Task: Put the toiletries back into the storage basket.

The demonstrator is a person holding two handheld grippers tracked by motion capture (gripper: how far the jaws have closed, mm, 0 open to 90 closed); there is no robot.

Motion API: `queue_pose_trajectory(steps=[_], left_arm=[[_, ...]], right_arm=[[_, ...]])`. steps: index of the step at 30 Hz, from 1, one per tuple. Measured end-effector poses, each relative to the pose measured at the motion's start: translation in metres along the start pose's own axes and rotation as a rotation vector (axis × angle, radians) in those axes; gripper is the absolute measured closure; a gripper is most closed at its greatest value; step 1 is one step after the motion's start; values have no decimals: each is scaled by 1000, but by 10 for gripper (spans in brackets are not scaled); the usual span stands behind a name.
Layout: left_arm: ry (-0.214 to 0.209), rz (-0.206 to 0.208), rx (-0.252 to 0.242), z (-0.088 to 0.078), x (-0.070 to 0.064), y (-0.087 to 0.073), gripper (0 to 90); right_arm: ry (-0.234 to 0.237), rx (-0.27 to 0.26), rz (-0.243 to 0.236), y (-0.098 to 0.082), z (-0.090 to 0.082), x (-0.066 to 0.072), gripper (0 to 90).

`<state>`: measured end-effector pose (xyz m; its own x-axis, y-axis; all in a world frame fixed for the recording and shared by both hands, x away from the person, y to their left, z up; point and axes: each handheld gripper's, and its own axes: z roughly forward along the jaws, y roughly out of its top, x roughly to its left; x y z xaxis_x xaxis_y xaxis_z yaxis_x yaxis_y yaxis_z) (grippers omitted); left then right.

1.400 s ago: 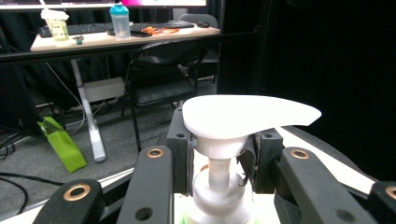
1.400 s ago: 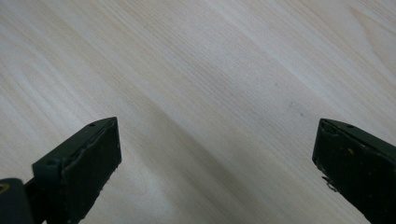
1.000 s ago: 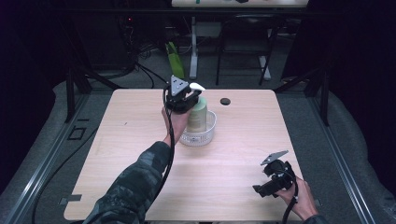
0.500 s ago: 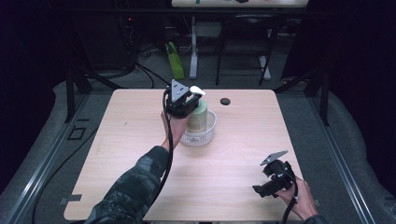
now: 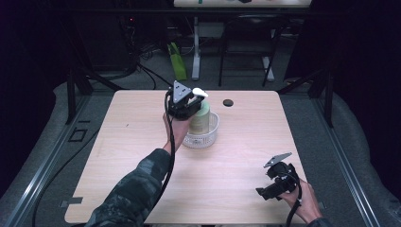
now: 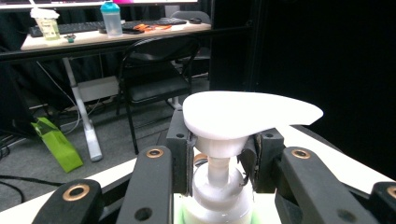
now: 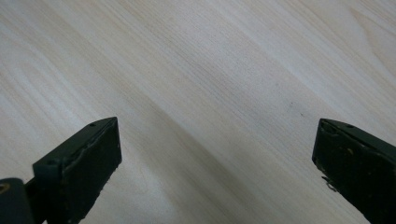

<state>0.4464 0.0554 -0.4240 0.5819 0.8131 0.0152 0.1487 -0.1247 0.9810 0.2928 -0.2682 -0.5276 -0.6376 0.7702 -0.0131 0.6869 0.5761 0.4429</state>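
In the high view, the person's left forearm in a camouflage sleeve is rising from the bottom left of the frame towards the centre, and the left hand is holding the left gripper just above the middle of the picture. In the left gripper view its jaws are clamping the thin neck of the pump bottle from both sides, right under the white pump head. At the lower right of the high view, the right hand is keeping the right gripper low over the table; in the right gripper view its two jaws are standing wide apart with bare wood between them.

The table is of light wood, and it is taking the middle of the high view. A small dark round thing is lying on it near the far edge, upper centre. Around the table the room is dark, with grey floor, black cables, a green object at the upper centre and a white desk leg beside it. In the left gripper view a black chair and a desk with bottles are showing in the upper left.

The pump bottle is standing upright in the white basket, just right of the left hand, so its long axis is vertical. Its flat pump head is pointing to the right of the frame.
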Motion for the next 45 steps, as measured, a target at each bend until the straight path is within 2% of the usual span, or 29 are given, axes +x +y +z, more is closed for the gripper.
queue_pose_trajectory(steps=[11, 15, 17, 22, 29, 35, 45], left_arm=[[-8, -8, 7, -1, 1, 0, 659], [-20, -28, 17, -2, 3, -1, 598], [-17, -34, 16, -3, 3, -1, 538], [-13, -26, 19, -8, 5, 2, 389], [-8, -25, 39, -15, 11, 4, 236], [-10, -9, 57, -27, 15, 7, 158], [-9, -4, 79, -54, 25, 9, 97]], right_arm=[[0, 1, -1, 0, 0, 0, 10], [-1, 0, -2, 0, 0, 0, 10], [-1, 0, -1, 0, 0, 0, 10], [3, 0, 2, 0, 0, 1, 10], [3, -1, 2, 0, 0, 1, 10], [3, -1, 2, 0, 0, 1, 10], [2, -2, 0, 1, 0, 1, 10]])
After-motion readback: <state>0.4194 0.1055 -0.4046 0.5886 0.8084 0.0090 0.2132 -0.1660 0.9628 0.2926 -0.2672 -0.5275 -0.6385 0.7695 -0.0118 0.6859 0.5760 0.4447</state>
